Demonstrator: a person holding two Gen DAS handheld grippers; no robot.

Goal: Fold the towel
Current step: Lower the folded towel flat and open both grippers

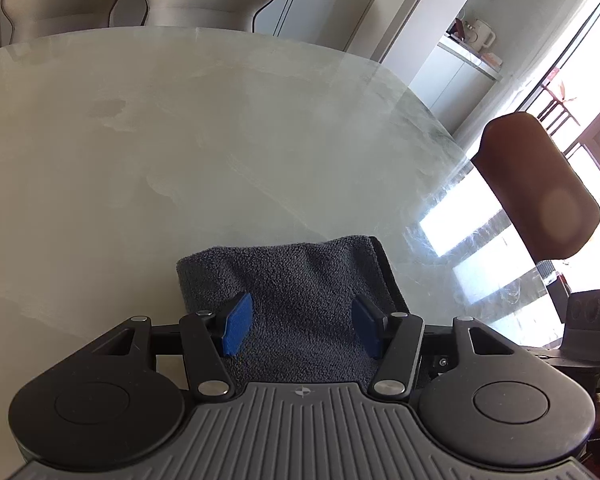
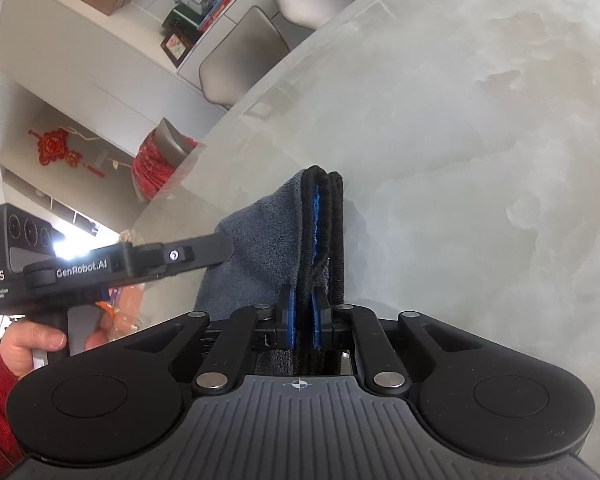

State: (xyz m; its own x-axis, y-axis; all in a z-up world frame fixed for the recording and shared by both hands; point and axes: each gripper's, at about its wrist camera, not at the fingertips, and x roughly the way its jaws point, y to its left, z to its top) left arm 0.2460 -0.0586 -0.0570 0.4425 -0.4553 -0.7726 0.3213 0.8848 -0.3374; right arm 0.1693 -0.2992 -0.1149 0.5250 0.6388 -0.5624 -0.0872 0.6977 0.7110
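Gripper [image 2: 303, 312], towel [image 2: 260, 240] (marble table [image 2: 480, 140])

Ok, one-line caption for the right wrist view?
Right gripper clamps the black-stitched edges of a folded grey terry towel above a pale marble-look table, with the open left gripper alongside.

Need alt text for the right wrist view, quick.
The right gripper is shut on the stitched edge of a folded grey towel over a pale marble table. The left gripper reaches onto the towel from the left.
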